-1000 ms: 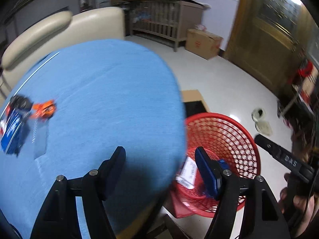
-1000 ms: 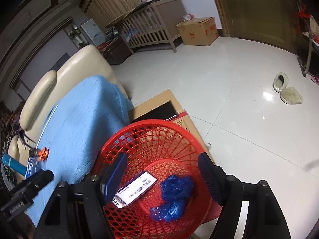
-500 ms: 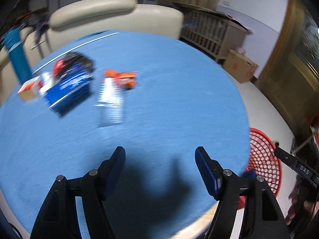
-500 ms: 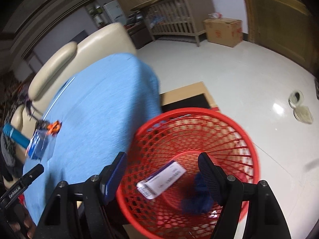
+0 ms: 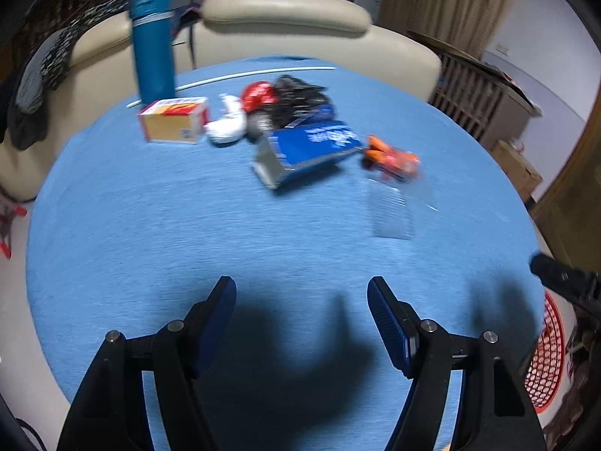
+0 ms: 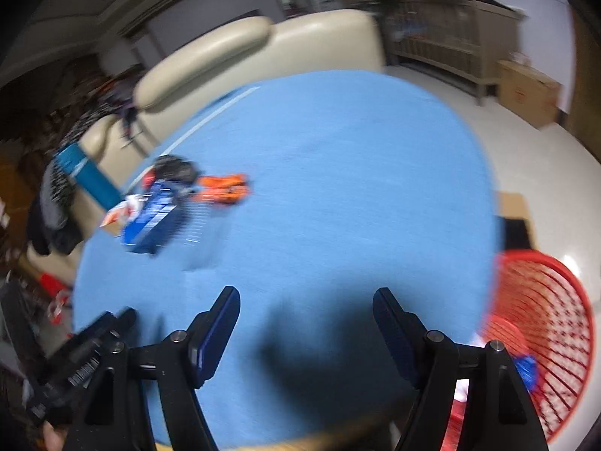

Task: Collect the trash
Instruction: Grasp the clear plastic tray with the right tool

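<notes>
My left gripper [image 5: 301, 293] hangs open over the near part of a round blue-clothed table [image 5: 188, 225], nothing between its fingers. Trash lies at the far side: a blue box [image 5: 308, 150], an orange wrapper [image 5: 390, 158], a clear plastic sleeve [image 5: 390, 210], a small cardboard box [image 5: 172, 120], a white crumpled piece [image 5: 225, 124], and a red and black heap [image 5: 285, 94]. My right gripper [image 6: 306, 304] is open and empty above the table's near edge. The red mesh basket [image 6: 544, 323] stands on the floor to its right, with blue scraps [image 6: 526, 370] inside.
A tall blue bottle [image 5: 152, 41] stands at the table's far edge. A cream sofa [image 5: 285, 18] backs the table. A wooden crib [image 6: 450, 34] and a cardboard carton [image 6: 526, 90] stand by the wall. Flattened cardboard [image 6: 514, 203] lies on the white floor behind the basket.
Both grippers swung away from the red basket toward the table; the trash pile has come into the middle of the left view. The basket slid to the right edge of both views.
</notes>
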A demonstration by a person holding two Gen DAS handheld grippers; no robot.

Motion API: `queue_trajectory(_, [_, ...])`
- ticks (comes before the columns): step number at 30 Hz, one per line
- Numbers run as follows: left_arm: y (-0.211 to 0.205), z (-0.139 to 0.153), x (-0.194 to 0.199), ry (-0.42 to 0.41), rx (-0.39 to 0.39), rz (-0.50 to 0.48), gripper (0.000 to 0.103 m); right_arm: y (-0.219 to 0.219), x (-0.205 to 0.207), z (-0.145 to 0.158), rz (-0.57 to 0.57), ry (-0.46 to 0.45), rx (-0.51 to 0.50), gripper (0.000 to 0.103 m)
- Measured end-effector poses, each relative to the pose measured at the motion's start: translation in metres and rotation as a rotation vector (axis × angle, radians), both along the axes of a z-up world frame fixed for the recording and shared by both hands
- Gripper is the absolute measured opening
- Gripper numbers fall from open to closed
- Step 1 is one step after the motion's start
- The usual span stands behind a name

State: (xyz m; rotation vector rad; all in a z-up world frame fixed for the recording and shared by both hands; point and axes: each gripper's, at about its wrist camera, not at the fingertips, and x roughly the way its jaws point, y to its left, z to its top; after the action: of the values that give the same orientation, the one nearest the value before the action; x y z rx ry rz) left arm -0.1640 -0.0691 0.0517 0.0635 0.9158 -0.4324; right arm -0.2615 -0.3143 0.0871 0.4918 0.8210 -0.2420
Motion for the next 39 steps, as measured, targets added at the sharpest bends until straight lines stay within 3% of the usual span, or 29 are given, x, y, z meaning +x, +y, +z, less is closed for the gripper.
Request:
queue_trajectory(9, [0.038, 0.002, 0.016, -0.008, -0.032, 0.070, 0.073, 0.052, 0.086, -0.006, 0.102, 0.001, 0.024, 0.076])
queue_trajectory(23, [0.042, -0.001, 0.044, 0.005, -0.047, 0.072, 0.073, 0.060, 0.133, -0.028, 0.123, 0.060, 0.028, 0.076])
queue_trajectory(24, [0.039, 0.000, 0.046, 0.000, -0.045, 0.062, 0.073, 0.061, 0.136, -0.030, 0.130, 0.058, 0.031, 0.071])
queue_trajectory(25, [0.035, 0.002, 0.049, -0.006, -0.041, 0.051, 0.073, 0.061, 0.138, -0.032, 0.138, 0.061, 0.031, 0.050])
queue_trajectory(26, [0.031, 0.004, 0.052, -0.014, -0.038, 0.039, 0.073, 0.062, 0.140, -0.033, 0.147, 0.066, 0.032, 0.042])
queue_trajectory(34, [-0.010, 0.021, 0.080, -0.090, 0.005, -0.078, 0.078, 0.057, 0.131, -0.034, 0.179, 0.048, 0.047, 0.042])
queue_trajectory(39, [-0.039, 0.014, 0.098, -0.098, 0.065, -0.162, 0.081, 0.042, 0.114, -0.030, 0.160, 0.029, 0.073, 0.042])
